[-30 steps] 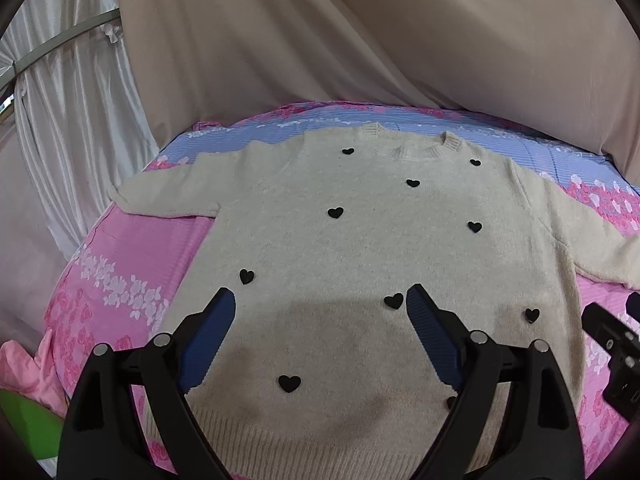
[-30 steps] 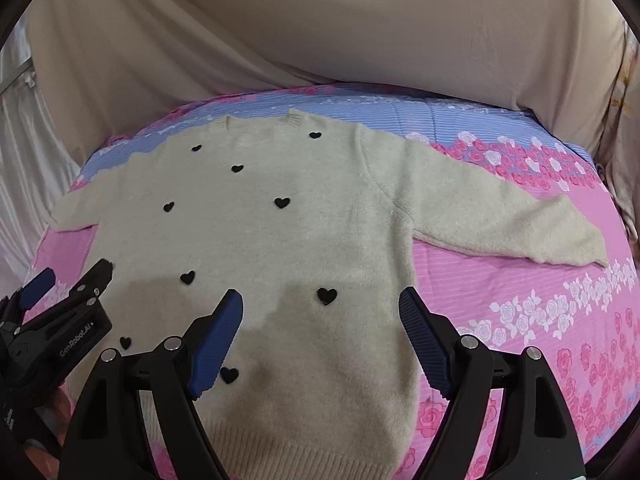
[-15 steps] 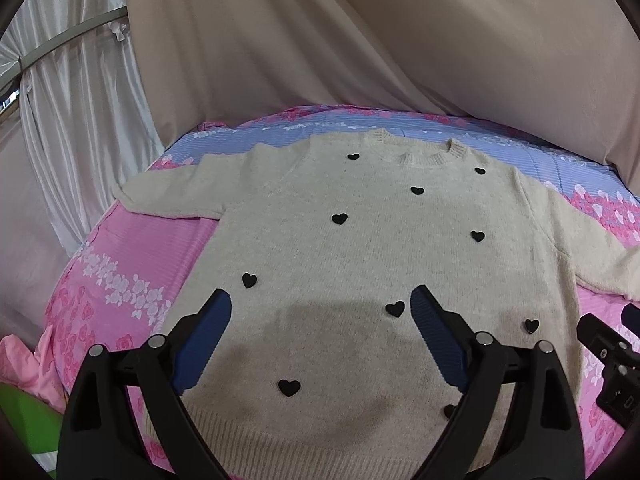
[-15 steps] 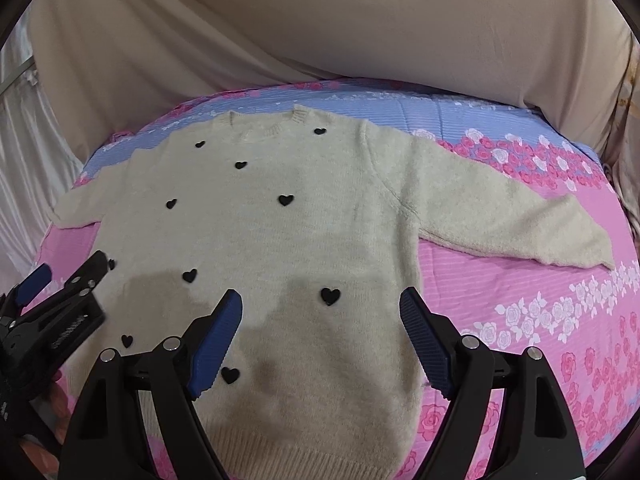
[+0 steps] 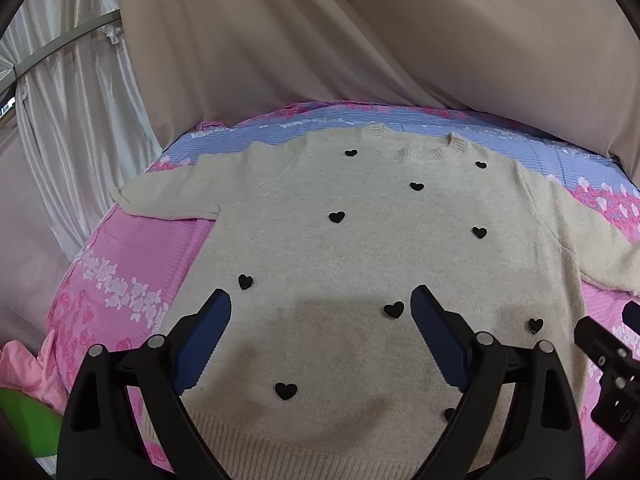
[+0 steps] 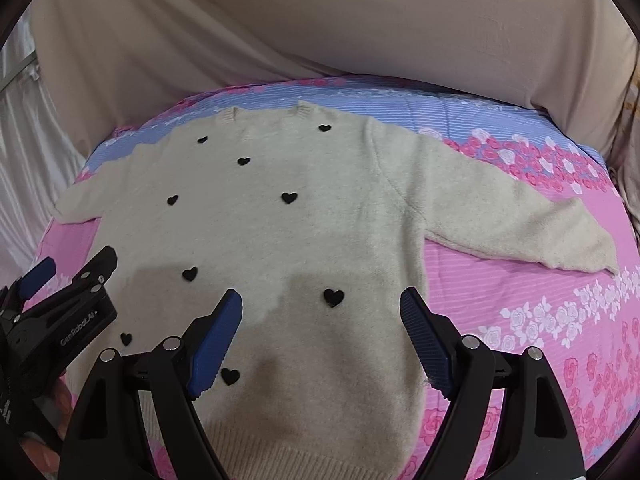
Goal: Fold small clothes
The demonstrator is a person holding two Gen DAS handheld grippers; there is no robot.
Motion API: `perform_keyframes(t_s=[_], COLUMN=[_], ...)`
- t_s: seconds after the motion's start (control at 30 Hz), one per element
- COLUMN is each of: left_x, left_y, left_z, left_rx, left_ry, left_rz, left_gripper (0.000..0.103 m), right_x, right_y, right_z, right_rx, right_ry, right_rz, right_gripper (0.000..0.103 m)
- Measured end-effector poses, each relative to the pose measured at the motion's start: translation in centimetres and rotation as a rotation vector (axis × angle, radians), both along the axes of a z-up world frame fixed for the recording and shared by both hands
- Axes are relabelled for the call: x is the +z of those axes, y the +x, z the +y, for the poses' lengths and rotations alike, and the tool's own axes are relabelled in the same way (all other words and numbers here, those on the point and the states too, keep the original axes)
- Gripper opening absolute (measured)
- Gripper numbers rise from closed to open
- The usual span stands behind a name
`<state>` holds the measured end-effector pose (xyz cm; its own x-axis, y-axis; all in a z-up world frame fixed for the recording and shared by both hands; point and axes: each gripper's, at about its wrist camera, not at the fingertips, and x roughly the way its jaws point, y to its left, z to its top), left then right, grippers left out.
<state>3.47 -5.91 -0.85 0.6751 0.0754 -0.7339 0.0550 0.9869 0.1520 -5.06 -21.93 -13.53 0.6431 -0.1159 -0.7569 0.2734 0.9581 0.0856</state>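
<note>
Sweater: a cream knitted sweater [image 5: 360, 264] lay flat, front up, on the bed, its ribbed collar [image 5: 432, 152] at the far end and its ribbed hem nearest the grippers.
Pattern: small black hearts [image 5: 336, 216] were scattered over the chest and belly.
Sleeves: both were spread out sideways; the right sleeve [image 6: 520, 220] ran slantwise to its cuff, and the left sleeve [image 5: 168, 196] reached toward the bed's edge.
Bed: a sheet [image 6: 540, 320] with pink and lilac stripes and rose bands lay under the sweater.
Left gripper: the left gripper [image 5: 320, 316] hung over the lower half of the sweater, jaws spread wide, pinching nothing.
Right gripper: the right gripper [image 6: 320, 312] hung over the sweater's right lower part, jaws likewise spread, empty.
Backdrop: beige cloth [image 6: 320, 32] was draped behind the bed, with a whitish curtain [image 5: 60, 128] at the left.
Cut off: the hem's middle sat behind the gripper bodies; from the left wrist the right cuff ran out of view.
Hard to make out: a pink bundle [image 5: 24, 368] and something green [image 5: 20, 420] sat at the lower left; I could not tell what they were.
</note>
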Motion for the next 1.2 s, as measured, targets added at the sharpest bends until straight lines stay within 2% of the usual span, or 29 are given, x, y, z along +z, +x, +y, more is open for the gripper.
perform_keyframes(t_s=[0.43,0.57,0.63,0.7,0.77,0.83,0.9,1.0,1.1,1.13,1.17,1.2], left_x=[0.2,0.3,0.3,0.2,0.1,0.0,-0.1,-0.3,-0.5,-0.5,-0.6,-0.6], left_y=[-0.6,-0.7,-0.8,-1.0,-1.3,-1.7,-2.2,-2.7,-3.1,-3.2,-3.3,-3.3], left_z=[0.5,0.4,0.3,0.0,-0.4,-0.9,-1.4,-2.4,-3.5,-3.8,-4.1,-4.4], left_rx=[0.000,-0.002,-0.003,-0.005,-0.008,-0.010,-0.011,-0.009,-0.003,-0.002,0.000,0.002], left_ry=[-0.007,-0.011,-0.017,-0.027,-0.025,-0.018,-0.018,-0.019,-0.015,-0.013,-0.007,-0.001], left_rz=[-0.009,-0.007,-0.001,0.009,0.015,0.018,0.023,0.040,0.051,0.055,0.060,0.063], left_gripper=[0.089,0.090,0.090,0.091,0.092,0.092,0.092,0.092,0.093,0.093,0.093,0.093], right_x=[0.1,-0.2,-0.5,-1.6,-3.1,-4.0,-4.8,-6.7,-9.2,-9.7,-9.5,-9.4], right_y=[-0.8,-1.1,-1.5,-2.0,-3.6,-5.9,-7.3,-8.7,-8.7,-8.8,-8.7,-8.2], right_z=[0.9,-1.0,-4.2,-9.8,-18.0,-26.0,-32.4,-40.4,-45.2,-45.7,-45.6,-45.8], right_rx=[0.000,-0.042,-0.108,-0.230,-0.403,-0.565,-0.669,-0.775,-0.823,-0.829,-0.808,-0.782], right_ry=[-0.011,-0.043,-0.084,-0.080,-0.007,0.066,0.088,0.135,0.263,0.292,0.280,0.277], right_rz=[-0.001,-0.005,-0.007,0.025,0.045,0.023,0.028,0.072,0.080,0.065,0.022,0.026], right_gripper=[0.079,0.079,0.079,0.079,0.079,0.079,0.079,0.078,0.077,0.074,0.052,0.036])
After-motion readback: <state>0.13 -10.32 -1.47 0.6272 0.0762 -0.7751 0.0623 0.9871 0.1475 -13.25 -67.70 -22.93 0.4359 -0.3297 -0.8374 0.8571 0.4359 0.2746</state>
